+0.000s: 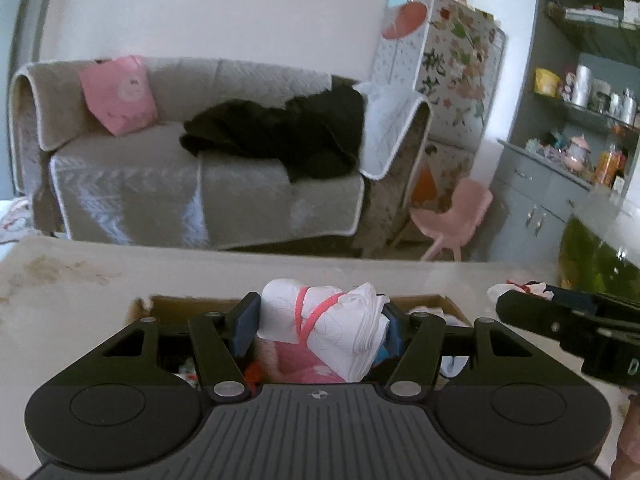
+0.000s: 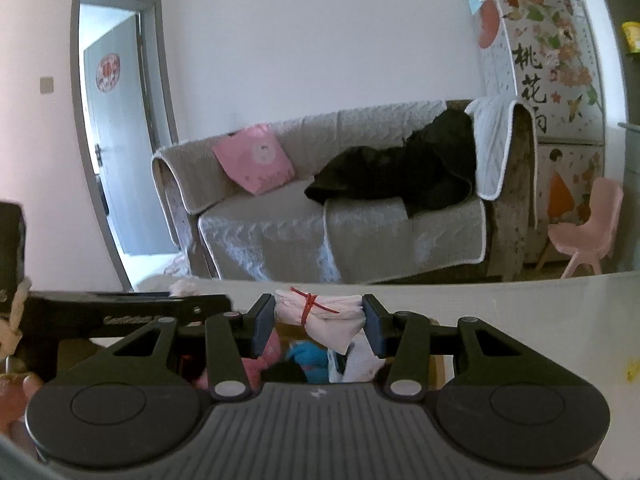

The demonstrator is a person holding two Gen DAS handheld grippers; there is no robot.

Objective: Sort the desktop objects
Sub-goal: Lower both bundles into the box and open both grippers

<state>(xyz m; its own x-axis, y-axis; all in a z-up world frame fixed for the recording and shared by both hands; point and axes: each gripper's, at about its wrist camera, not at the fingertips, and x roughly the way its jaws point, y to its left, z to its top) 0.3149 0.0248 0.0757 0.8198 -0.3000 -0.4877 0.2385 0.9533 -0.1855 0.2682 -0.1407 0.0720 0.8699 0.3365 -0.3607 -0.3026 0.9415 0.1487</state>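
Left hand-held gripper [image 1: 318, 326] pinches a white tissue bundle [image 1: 336, 330] over the cardboard box [image 1: 448, 304] on the worktop [image 1: 80, 280]; right hand-held gripper [image 2: 319, 322] clamps a pink bundle [image 2: 320, 314]. Beyond: sofa [image 1: 160, 184], pink chair [image 1: 456, 216].

We find the cardboard box [image 1: 436, 302] largely hidden behind the left gripper [image 1: 318, 330]; its contents, possibly cloth, remain unidentifiable. The shelf items [image 1: 592, 96] are too blurred to name.
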